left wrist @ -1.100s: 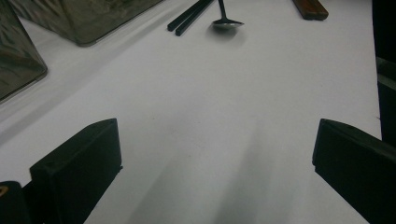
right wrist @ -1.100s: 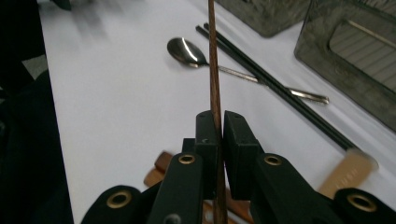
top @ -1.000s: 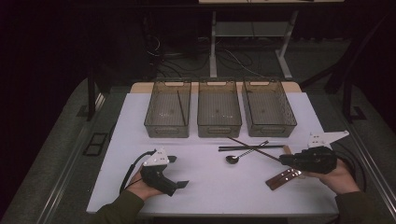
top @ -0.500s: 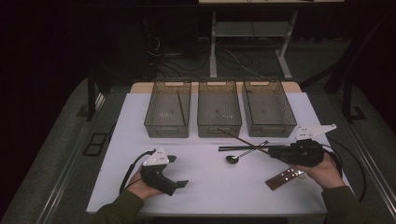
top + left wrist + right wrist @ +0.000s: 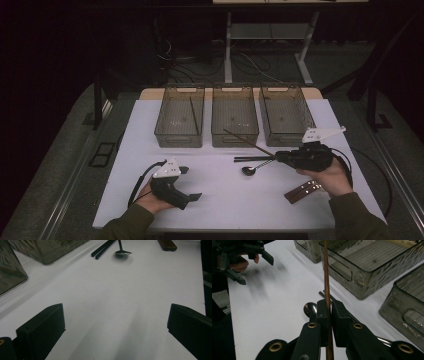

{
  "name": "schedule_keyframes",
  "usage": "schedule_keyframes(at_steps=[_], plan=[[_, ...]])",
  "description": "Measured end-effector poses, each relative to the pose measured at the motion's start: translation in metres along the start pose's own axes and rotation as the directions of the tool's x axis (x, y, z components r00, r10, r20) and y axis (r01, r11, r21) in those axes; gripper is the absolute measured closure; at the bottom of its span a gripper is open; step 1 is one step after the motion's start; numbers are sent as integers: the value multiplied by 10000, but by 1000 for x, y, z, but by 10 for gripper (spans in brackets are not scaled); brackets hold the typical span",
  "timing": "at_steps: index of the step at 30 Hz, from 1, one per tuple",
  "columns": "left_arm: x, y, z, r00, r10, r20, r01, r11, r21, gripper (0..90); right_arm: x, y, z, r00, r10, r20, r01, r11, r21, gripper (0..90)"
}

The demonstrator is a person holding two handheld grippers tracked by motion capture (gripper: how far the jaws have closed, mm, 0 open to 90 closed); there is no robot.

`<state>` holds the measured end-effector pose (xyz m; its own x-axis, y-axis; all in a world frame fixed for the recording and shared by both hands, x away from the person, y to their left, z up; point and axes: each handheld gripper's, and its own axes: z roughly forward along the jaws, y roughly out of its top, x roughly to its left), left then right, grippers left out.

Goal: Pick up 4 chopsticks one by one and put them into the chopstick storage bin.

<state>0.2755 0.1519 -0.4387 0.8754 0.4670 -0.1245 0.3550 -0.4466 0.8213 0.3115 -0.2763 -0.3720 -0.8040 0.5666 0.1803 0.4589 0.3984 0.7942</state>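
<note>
Right gripper (image 5: 327, 315) is pinching a thin reddish-brown wooden chopstick (image 5: 326, 277), tip aiming about 10 o'clock in the high view; left gripper (image 5: 115, 322) sits spread wide.

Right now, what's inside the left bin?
The left bin holds one dark chopstick, leaning along its right side in the high view. The rest of its ribbed floor looks bare. The near wall hides the strip of floor just behind it.

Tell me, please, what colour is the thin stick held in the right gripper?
Reddish brown; the stick shows best in the right gripper view, clamped in the right gripper.
</note>
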Motion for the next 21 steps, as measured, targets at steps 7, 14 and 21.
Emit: schedule_keyframes(at_steps=[7,14,21], plan=[[1,0,0,10000,66,-9,-66,10000,-28,4,5,13,13,10000,22,96,-21,9999,-143,844],[1,0,-1,10000,81,-12,-81,10000,-37,4,10,25,25,9996,56,273,-51,9998,-194,844],[1,0,0,10000,35,29,-35,10000,-55,4,13,38,37,9994,-4,354,11,9998,-199,844]])
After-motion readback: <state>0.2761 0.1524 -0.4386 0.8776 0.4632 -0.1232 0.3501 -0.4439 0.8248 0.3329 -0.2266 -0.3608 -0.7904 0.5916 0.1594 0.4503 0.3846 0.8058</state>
